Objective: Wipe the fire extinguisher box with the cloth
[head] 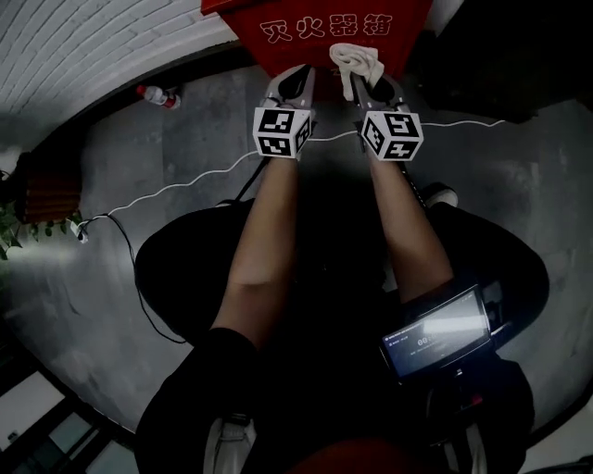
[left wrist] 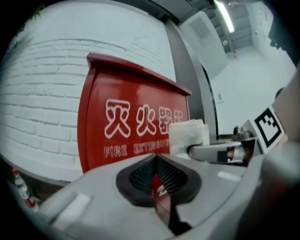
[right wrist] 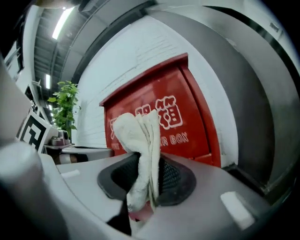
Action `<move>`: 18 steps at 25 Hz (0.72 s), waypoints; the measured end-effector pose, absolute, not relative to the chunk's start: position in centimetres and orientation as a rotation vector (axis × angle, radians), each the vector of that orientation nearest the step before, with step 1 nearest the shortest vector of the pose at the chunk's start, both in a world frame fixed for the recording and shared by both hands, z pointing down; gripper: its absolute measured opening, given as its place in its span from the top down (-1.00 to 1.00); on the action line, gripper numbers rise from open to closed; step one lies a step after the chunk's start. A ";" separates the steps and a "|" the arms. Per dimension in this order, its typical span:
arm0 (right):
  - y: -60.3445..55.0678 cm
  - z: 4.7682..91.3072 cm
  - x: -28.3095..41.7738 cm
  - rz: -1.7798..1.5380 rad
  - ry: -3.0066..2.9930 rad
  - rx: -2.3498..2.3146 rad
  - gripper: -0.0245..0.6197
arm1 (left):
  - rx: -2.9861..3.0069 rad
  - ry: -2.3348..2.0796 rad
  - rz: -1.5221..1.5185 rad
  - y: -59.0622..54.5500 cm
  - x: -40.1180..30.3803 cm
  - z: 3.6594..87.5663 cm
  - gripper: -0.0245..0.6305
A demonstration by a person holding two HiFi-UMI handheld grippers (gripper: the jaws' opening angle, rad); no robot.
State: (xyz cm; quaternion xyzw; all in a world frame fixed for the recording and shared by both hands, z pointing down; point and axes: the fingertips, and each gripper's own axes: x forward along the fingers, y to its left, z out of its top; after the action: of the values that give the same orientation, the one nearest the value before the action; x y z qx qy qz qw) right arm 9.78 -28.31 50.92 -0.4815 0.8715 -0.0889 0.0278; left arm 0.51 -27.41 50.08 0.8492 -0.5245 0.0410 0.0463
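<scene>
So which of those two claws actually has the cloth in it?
The right claw: it is pinching the white cloth in front of the red box. The left claw is shut with nothing in it.

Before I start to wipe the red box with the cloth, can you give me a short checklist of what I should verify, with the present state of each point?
1. Cloth held by the right gripper: ok. The jaws are shut on it and most of it sticks out forward.
2. Left gripper empty: ok. Its jaws are together with nothing between them.
3. Red box facing the cloth: ok. Its front stands directly ahead.
4. Cloth touching the red box: cannot tell.
5. White cable on the floor away from the feet: cannot tell. It passes behind the arms.
</scene>
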 end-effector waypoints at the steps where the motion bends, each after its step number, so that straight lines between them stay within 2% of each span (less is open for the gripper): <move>1: -27.8 49.4 9.2 -0.257 2.695 -1.469 0.63 | 2.610 -1.610 0.111 -27.2 0.4 48.4 0.92; 11: -25.2 34.3 8.6 -0.023 2.683 -1.406 0.63 | 2.685 -1.795 -0.245 -25.8 -3.2 29.4 0.92; 18: -25.7 25.7 9.1 0.118 2.707 -1.382 0.63 | 2.675 -1.738 -0.416 -26.2 -2.6 22.3 0.92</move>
State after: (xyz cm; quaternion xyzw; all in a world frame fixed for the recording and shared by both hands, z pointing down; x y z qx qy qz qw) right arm 9.11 -25.74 25.69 -0.4538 0.8889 0.0389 0.0498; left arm -2.64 -26.16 22.27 0.8310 -0.5398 -0.1291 -0.0378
